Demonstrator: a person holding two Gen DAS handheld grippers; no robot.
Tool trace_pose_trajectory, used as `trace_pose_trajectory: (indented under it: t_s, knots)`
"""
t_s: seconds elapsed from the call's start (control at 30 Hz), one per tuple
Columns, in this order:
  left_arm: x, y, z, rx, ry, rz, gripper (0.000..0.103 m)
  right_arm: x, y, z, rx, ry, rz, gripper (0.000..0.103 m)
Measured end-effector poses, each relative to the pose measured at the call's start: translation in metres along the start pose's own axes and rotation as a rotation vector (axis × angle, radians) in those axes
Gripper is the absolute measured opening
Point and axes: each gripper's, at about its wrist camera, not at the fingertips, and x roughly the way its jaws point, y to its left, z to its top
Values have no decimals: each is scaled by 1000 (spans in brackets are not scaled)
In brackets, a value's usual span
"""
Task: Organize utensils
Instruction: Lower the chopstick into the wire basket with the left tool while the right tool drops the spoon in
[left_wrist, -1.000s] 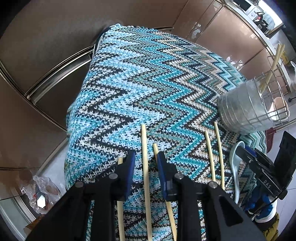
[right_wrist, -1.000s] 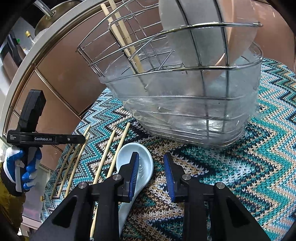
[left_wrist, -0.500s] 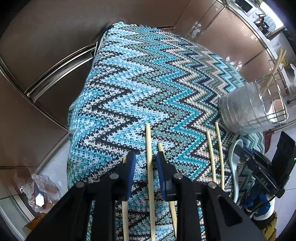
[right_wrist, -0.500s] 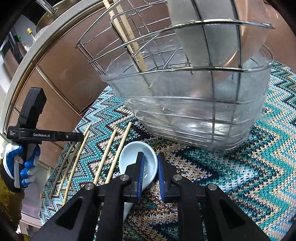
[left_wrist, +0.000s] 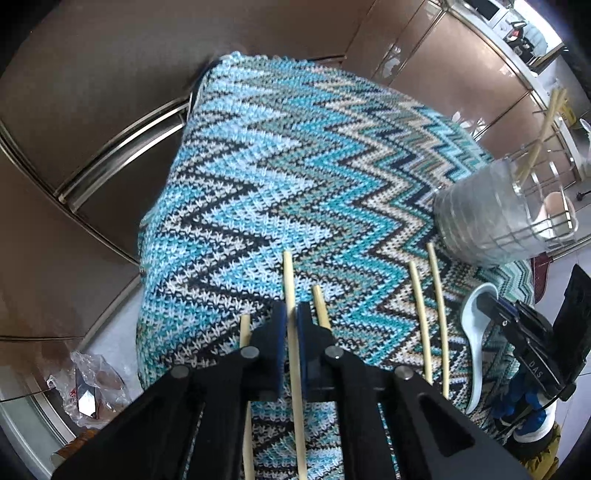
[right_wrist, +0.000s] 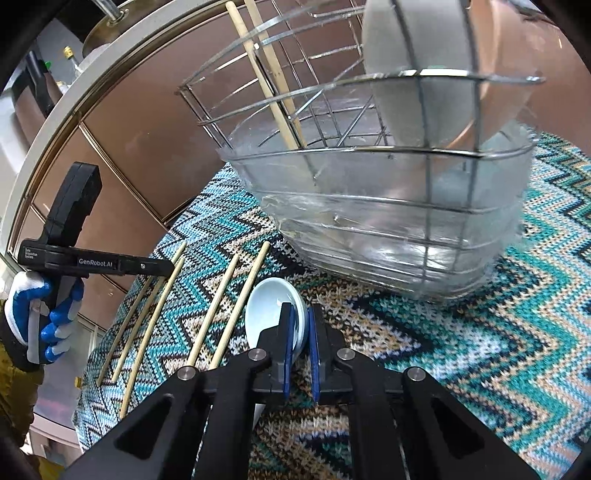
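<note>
My left gripper (left_wrist: 290, 314) is shut on a wooden chopstick (left_wrist: 288, 277) that lies on the zigzag knit cloth (left_wrist: 295, 184); other chopsticks (left_wrist: 421, 314) lie beside it. My right gripper (right_wrist: 300, 321) is shut on the rim of a white ceramic spoon (right_wrist: 266, 306), which rests on the cloth next to chopsticks (right_wrist: 221, 302). The spoon also shows in the left wrist view (left_wrist: 476, 332). A wire utensil basket (right_wrist: 388, 206) with a clear liner holds two chopsticks (right_wrist: 266, 74) and spoons, just beyond the right gripper.
Brown cabinet fronts with metal trim (left_wrist: 110, 155) surround the cloth-covered table. A plastic bag (left_wrist: 88, 384) lies on the floor at lower left. The left gripper's body and gloved hand (right_wrist: 40, 314) appear at the left of the right wrist view.
Both grippers have closed: the left on the middle chopstick, the right on the spoon's rim. The right gripper moved slightly forward over the spoon.
</note>
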Motion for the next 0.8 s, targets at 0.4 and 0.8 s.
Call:
trace_pose_trajectory:
  t_s: [0.4, 0.8]
  knots:
    - [-27, -13, -9, 49, -52, 30, 5, -55, 26, -15, -36, -87, -38, 7]
    - [4, -7, -1, 20, 9, 89, 7, -71, 14, -24, 4, -107, -27, 7]
